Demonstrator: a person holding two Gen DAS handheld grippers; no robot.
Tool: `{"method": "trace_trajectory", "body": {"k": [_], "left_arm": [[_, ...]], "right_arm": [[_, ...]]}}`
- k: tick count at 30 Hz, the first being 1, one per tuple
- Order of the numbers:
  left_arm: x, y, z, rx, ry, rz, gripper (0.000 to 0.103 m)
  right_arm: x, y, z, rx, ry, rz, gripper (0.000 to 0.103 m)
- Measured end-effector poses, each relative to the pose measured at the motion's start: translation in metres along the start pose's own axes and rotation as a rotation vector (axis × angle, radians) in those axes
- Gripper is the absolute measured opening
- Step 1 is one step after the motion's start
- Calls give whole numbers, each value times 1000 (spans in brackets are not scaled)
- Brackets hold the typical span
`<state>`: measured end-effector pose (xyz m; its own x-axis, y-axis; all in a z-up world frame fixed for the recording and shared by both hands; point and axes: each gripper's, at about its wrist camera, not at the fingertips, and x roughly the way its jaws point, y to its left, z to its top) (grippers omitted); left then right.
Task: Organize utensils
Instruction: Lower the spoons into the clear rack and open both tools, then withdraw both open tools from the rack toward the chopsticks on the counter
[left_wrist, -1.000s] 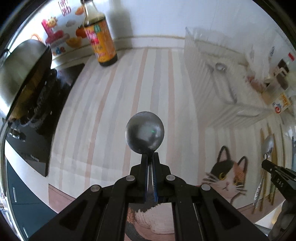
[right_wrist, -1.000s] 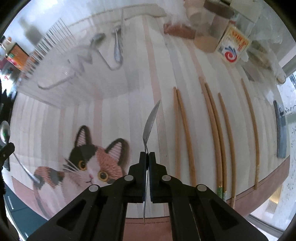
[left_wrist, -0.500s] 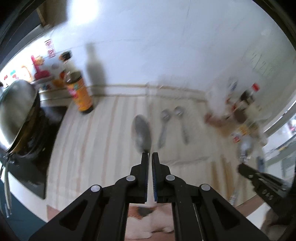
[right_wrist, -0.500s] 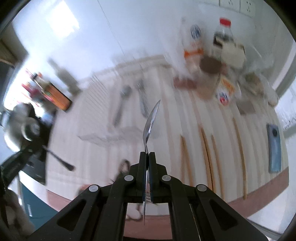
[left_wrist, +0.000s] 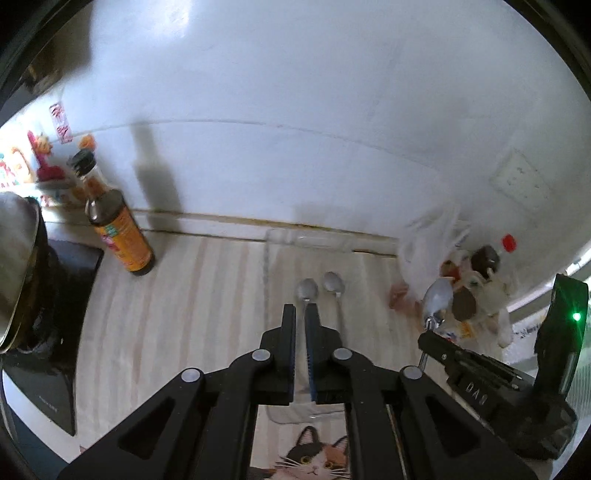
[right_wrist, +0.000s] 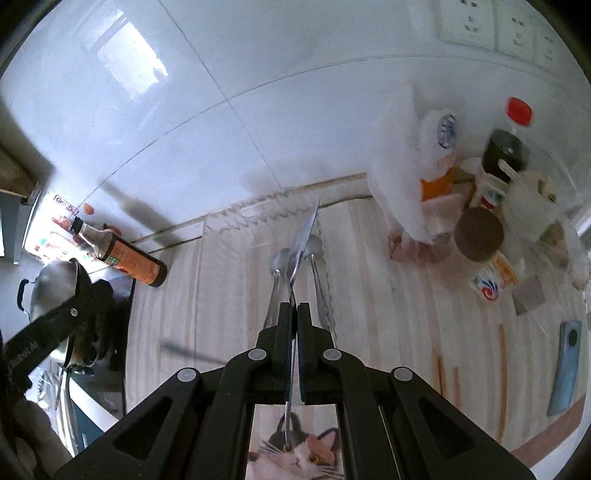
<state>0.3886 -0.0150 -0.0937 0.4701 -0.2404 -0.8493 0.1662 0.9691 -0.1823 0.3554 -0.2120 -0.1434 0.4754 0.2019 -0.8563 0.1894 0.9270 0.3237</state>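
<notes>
My right gripper (right_wrist: 294, 304) is shut on a steel spoon (right_wrist: 304, 236) that stands edge-on past its tips, high over the clear tray (right_wrist: 229, 221). From the left wrist view that gripper (left_wrist: 424, 336) and its spoon (left_wrist: 437, 297) are on the right. My left gripper (left_wrist: 300, 308) hangs over the tray (left_wrist: 306, 239), jaws a thin slit apart, with no spoon showing between or beyond them. Two spoons (left_wrist: 306, 288) (left_wrist: 334, 282) lie side by side in the tray. A blurred grey streak (right_wrist: 192, 352) crosses the tray's left edge; I cannot tell what it is.
A brown sauce bottle (left_wrist: 122, 236) stands by the wall on the left, next to a steel wok (left_wrist: 18, 266) on a black stove (left_wrist: 48, 332). Bottles, jars and a white bag (right_wrist: 399, 177) crowd the right. Chopsticks (right_wrist: 500, 369) and a phone (right_wrist: 565, 365) lie front right.
Both grippers rose and moved from the cat mat to above the tray. The spoon bowl that stood past the left fingertips no longer shows there. The right still holds its spoon.
</notes>
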Motion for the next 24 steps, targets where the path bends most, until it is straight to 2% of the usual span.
{"method": "trace_trajectory", "body": {"k": [2,4,6,8,11,12,14,16,18,20,21,24], "left_arm": [[7,8,-3,-13,38,51,7],[8,13,-12,-20,35,95,21],[9,19,-25,-28,25,150,61],[8,23,-35,-35,3,183,72],[10,26,-50,-15,-19,239,77],[11,25,-56,-3,-34,264,88],[11,22,-64,19,-55,289,103],[12,19,-71,38,-61,286,103],[15,11,-79,78,-62,292,103],[18,1,-87,111,-54,282,103],[20,-5,-92,125,-45,264,103],[27,-26,-113,152,4,255,103]], "right_arm": [[14,3,4,-15,38,1,3],[25,1,4,-10,87,9,5],[26,-5,-1,-4,82,13,9],[22,-15,-6,12,69,0,9],[8,-35,-20,39,45,-30,9],[3,-41,-24,46,39,-39,9],[-8,-56,-36,66,29,-70,9],[-19,-74,-51,99,14,-100,11],[-30,-91,-67,138,-7,-123,22],[-41,-110,-85,178,-36,-136,44],[-46,-120,-95,196,-46,-156,48],[-57,-147,-124,252,-35,-230,48]]}}
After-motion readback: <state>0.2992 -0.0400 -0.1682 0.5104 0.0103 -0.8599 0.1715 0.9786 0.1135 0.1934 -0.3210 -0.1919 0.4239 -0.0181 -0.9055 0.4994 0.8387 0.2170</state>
